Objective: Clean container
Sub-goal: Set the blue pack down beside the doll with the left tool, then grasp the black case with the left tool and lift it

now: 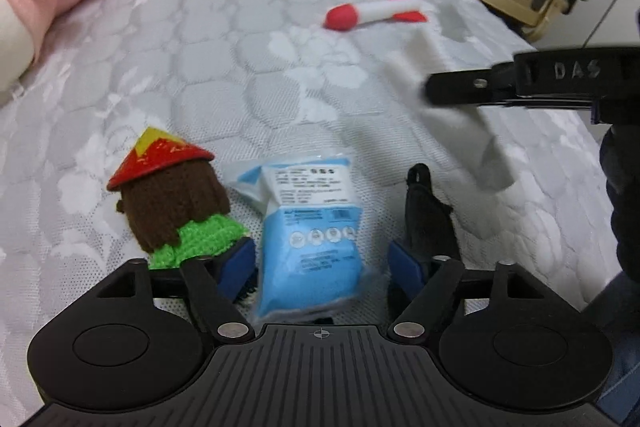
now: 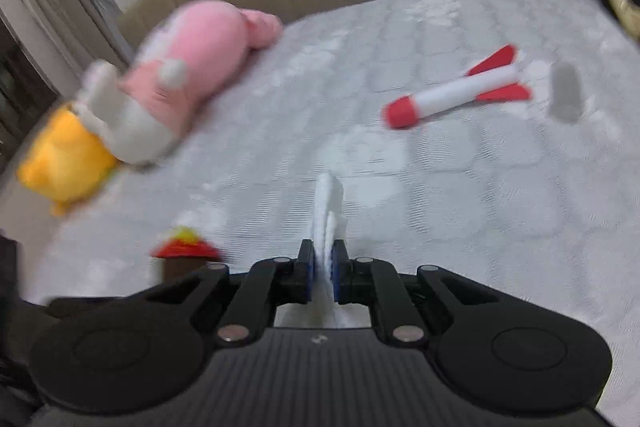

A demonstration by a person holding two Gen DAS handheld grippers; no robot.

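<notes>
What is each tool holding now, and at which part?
The right tool pinches a white cloth near its lower edge. The left tool is open around a blue packet without gripping it.

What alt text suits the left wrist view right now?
Open left tongs straddle a blue packet on a quilted mattress, beside a knitted doll. A toy rocket lies beyond.

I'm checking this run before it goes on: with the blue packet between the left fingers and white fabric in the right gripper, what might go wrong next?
1. The left gripper is open around the blue packet; the slippery packet may slide out as it closes.
2. The crocheted doll sits against the left finger and could get nudged or pinched.
3. The right gripper pinches only the edge of the white cloth, which may pull free.
</notes>
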